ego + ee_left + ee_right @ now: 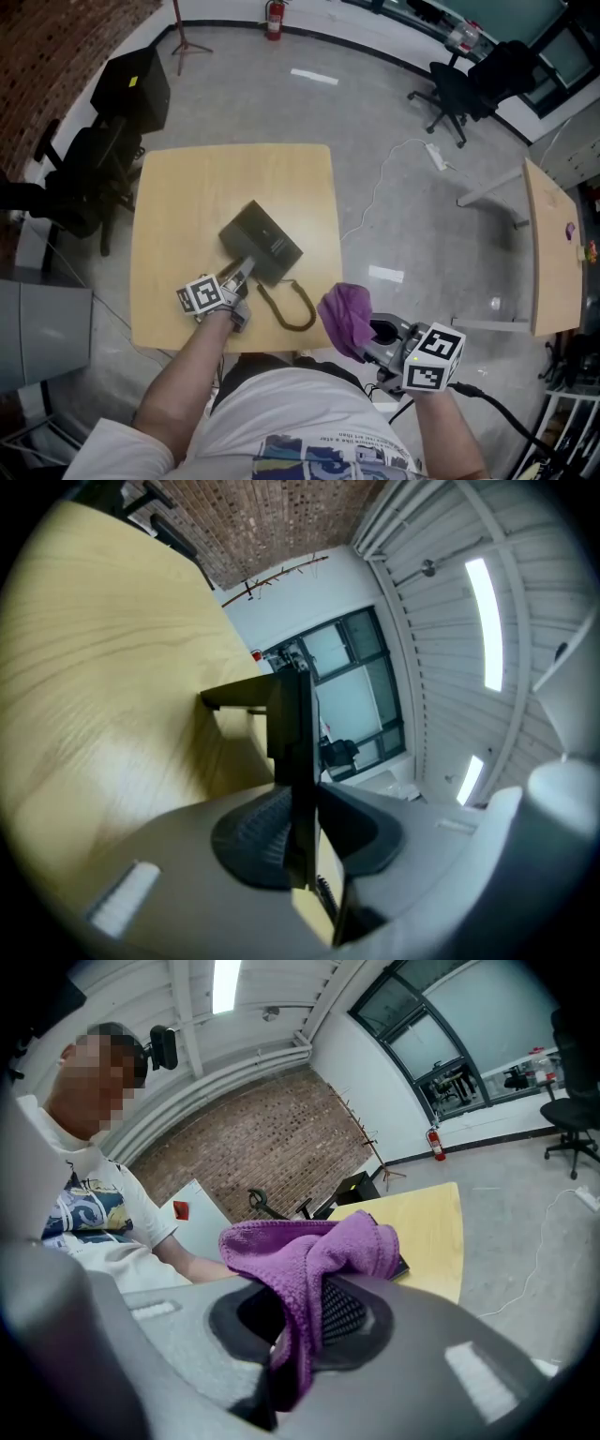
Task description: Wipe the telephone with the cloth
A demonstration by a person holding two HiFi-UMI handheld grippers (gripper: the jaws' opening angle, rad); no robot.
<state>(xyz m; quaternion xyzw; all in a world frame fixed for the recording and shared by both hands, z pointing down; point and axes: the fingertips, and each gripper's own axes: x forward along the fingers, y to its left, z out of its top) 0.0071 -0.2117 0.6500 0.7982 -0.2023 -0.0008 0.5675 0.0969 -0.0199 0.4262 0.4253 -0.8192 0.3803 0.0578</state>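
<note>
Clamping flat telephone point(267, 239), left tongs point(246, 270); fuzzy cloth point(345, 317), right tongs point(371, 339)

telephone point(261, 243) on table point(187, 197), cloth point(345, 317) to its right

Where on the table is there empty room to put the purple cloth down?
The widest bare patch of the table is the far half, beyond the telephone. A bare strip also runs along the table's left side. The near edge is crowded: the left gripper, on the telephone, and the looped cord lie there.
</note>
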